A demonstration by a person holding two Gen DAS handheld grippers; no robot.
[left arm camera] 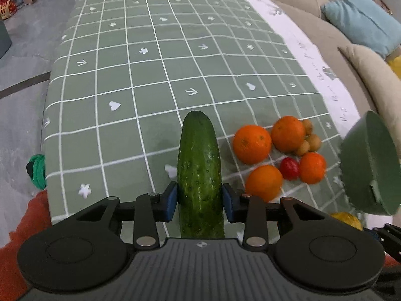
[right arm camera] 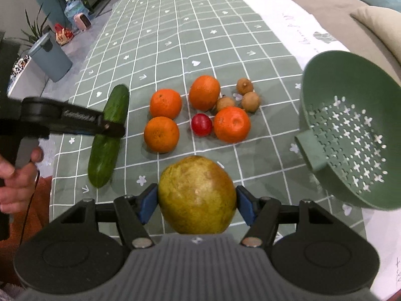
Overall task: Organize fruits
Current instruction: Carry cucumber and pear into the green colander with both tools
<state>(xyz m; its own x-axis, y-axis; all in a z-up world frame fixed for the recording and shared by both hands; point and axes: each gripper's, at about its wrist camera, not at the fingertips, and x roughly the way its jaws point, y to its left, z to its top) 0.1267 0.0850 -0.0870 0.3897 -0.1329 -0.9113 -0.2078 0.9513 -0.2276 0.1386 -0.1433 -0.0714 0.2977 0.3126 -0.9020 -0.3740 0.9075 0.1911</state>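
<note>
My left gripper (left arm camera: 200, 195) is shut on a dark green cucumber (left arm camera: 200, 170), its blue pads pressing both sides; the cucumber points away from me over the checked cloth. The right wrist view shows that gripper (right arm camera: 110, 125) across the cucumber (right arm camera: 102, 155) at the table's left. My right gripper (right arm camera: 196, 200) is shut on a yellow-green pear (right arm camera: 196, 195). Beyond it lie several oranges (right arm camera: 165, 104), a small red fruit (right arm camera: 201, 124) and three small brown fruits (right arm camera: 250, 101). A green colander (right arm camera: 351, 87) tilts at the right, empty.
The green checked tablecloth (left arm camera: 140, 80) runs far ahead with bare room. A beige sofa (left arm camera: 363, 75) with a blue cushion borders the right edge. On the floor at left stand a grey bin (right arm camera: 50, 57) and a water bottle (right arm camera: 72, 7). A person's hand (right arm camera: 15, 175) holds the left gripper's handle.
</note>
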